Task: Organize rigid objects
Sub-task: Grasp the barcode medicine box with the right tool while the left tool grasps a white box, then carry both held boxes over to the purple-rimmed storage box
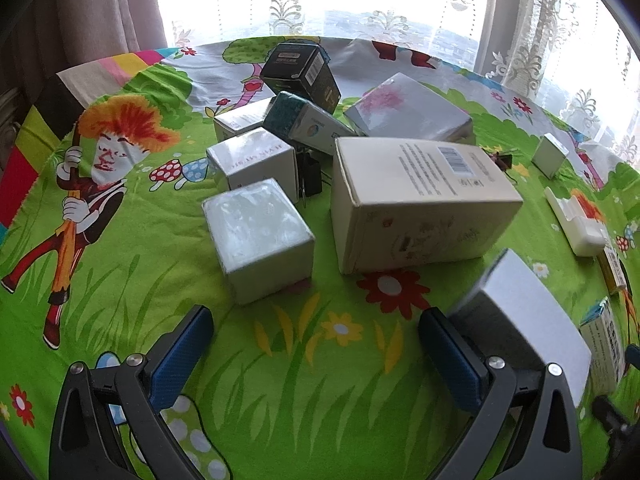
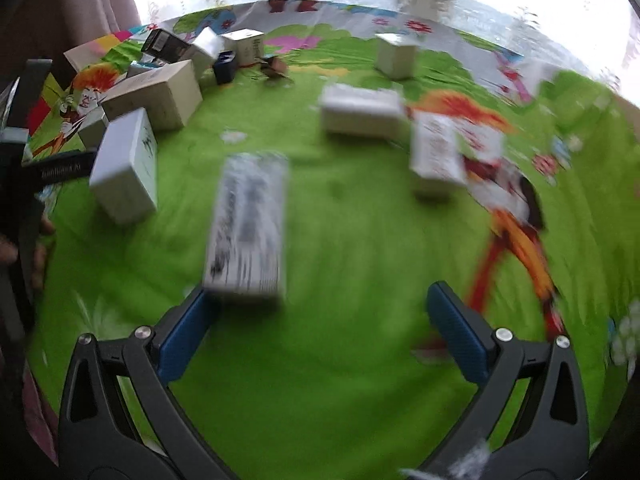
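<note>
Left tongs (image 1: 316,354) spread wide, empty, grey box (image 1: 520,320) just beside right pad. Right tongs (image 2: 320,320) wide apart, empty; long box (image 2: 248,224) near left pad, blurred.

The left gripper (image 1: 316,344) hangs low with its jaws spread wide — both blue pads (image 1: 180,356) in view and nothing between them. The right gripper (image 2: 320,328) is likewise spread wide, its blue pads (image 2: 460,336) well apart and gripping nothing. Off to its left, the person's hand (image 2: 24,248) wraps the dark handle of the other gripper.
</note>
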